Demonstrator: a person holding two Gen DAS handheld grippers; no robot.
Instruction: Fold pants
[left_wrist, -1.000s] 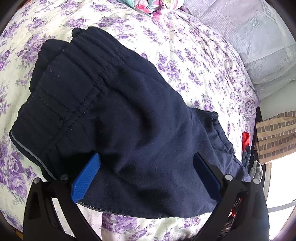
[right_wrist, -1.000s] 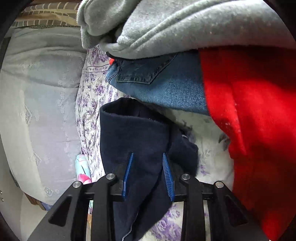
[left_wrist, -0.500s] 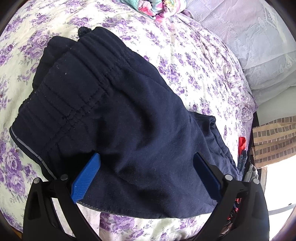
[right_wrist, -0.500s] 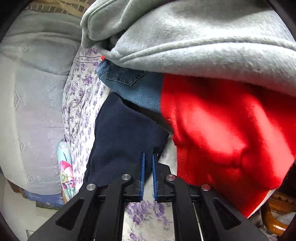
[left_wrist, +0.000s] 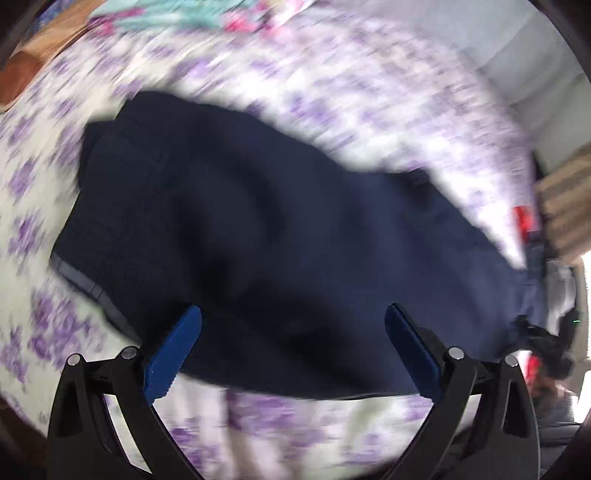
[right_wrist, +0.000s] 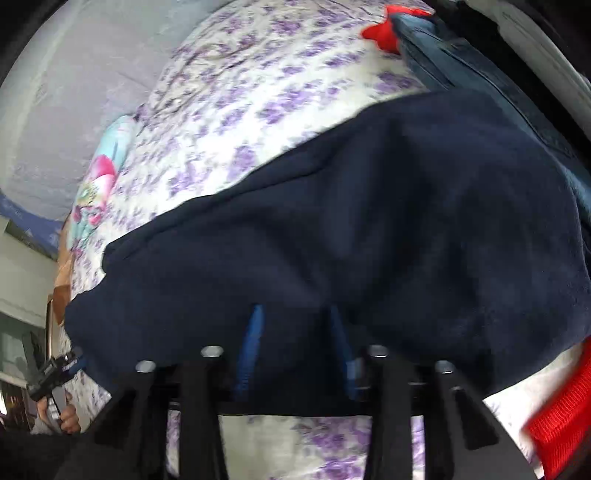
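Note:
Dark navy pants (left_wrist: 280, 236) lie across a bed with a purple-flowered sheet (left_wrist: 332, 96). In the left wrist view my left gripper (left_wrist: 293, 332) is wide open and empty, its blue fingers just over the near edge of the pants. The view is blurred. In the right wrist view the pants (right_wrist: 369, 229) stretch wide across the bed, and my right gripper (right_wrist: 295, 325) holds navy cloth between its blue fingers, which stand a little apart around the fabric.
A pile of clothes lies at the bed's end: blue jeans (right_wrist: 461, 62) and a red garment (right_wrist: 561, 417). A flowered turquoise cloth (right_wrist: 99, 184) lies at the far side by a pale bedspread (right_wrist: 92, 74). The left gripper (right_wrist: 55, 373) shows at the lower left of the right wrist view.
My right gripper shut on the pant end, then swung away from the clothes pile, drawing the cloth out along the bed. The left gripper pulled back a little, still open.

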